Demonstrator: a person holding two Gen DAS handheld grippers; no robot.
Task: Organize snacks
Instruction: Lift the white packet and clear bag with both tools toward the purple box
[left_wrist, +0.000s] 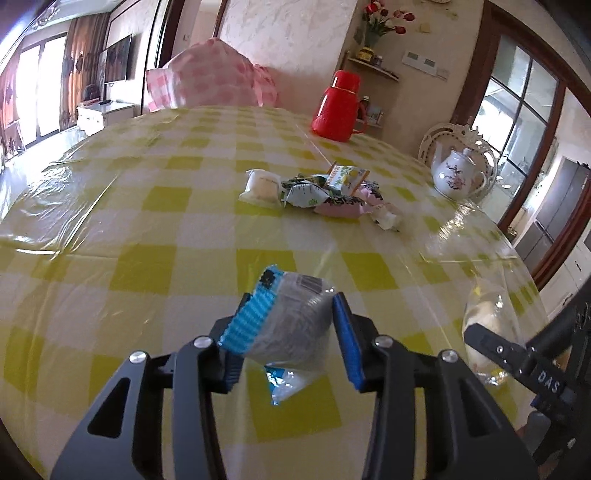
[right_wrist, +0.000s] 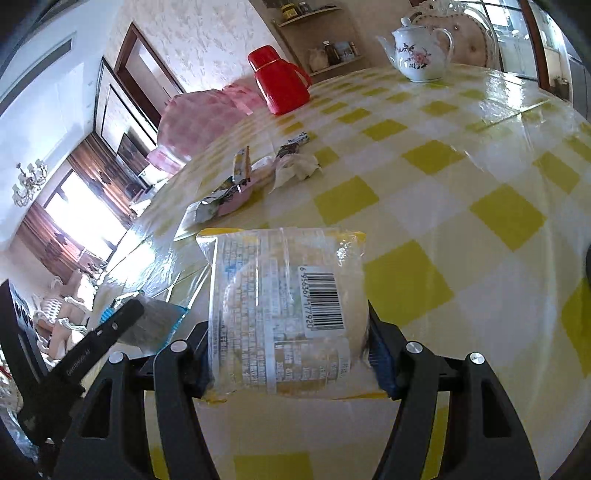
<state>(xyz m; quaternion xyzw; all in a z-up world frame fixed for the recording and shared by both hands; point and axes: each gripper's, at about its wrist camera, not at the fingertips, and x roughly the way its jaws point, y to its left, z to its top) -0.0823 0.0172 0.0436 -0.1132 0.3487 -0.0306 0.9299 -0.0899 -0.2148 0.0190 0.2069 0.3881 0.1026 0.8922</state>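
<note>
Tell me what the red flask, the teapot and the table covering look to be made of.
Red flask: probably glossy moulded plastic, given its uniform colour and soft highlights.
Teapot: looks like glazed white ceramic or porcelain, shiny, with a painted pink flower motif.
Table covering: yellow-and-white checked cloth, apparently under a clear plastic sheet, which shows wrinkles and bright window glare.

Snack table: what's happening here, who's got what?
A person works two handheld grippers over a table with a yellow checked cloth. The left gripper is shut on a blue-edged clear snack packet. The right gripper is shut on a yellow-edged clear packet, barcode up. A pile of other snacks lies mid-table. A red flask and a white teapot stand further back.
</note>
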